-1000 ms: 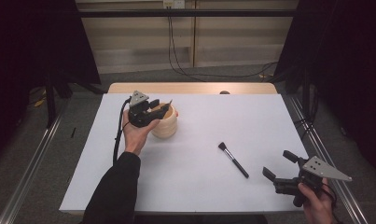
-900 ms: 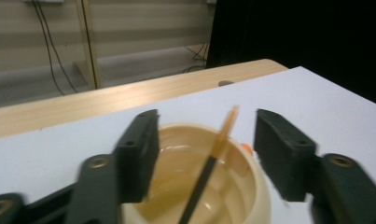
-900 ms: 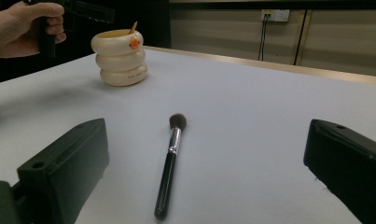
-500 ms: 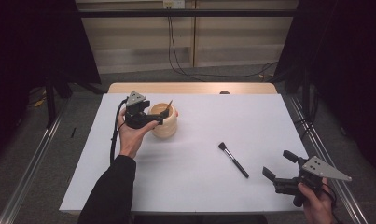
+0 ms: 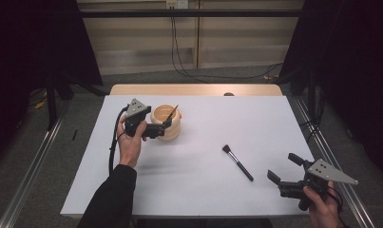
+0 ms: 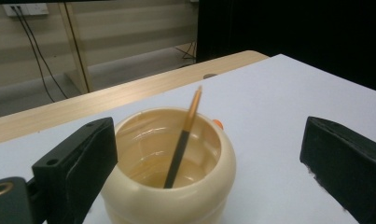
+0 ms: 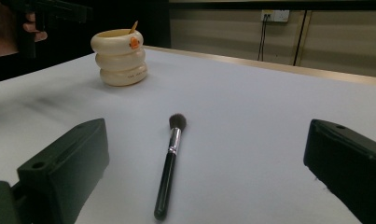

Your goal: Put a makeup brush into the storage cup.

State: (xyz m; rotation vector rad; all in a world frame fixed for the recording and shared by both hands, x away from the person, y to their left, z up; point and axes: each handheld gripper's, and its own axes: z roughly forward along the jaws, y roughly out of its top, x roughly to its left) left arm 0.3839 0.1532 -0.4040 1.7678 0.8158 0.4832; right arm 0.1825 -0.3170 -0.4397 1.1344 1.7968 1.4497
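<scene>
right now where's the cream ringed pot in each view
high view: cream pot left of centre, beside the left claw.
left gripper view: pot at bottom centre, between the open jaws.
right gripper view: pot at upper left, far off.
shared landmark: the slim stick leaning inside the pot.

The left gripper (image 5: 166,124) is a black tool with blocky, flat-faced jaws; in the left gripper view one jaw shows a small round hole near its top edge and a brass-coloured ring at its base. A grey three-cornered plate sits on its top, dotted with small dark screws, and a black cable loops from its rear beside the left hand (image 5: 129,145). That arm wears a long black sleeve reaching to the wrist. The right gripper (image 5: 285,168) is built alike: black body, thick squared jaws with a hole in one, and a grey three-cornered plate with dark screw dots above the right hand (image 5: 322,209).
</scene>
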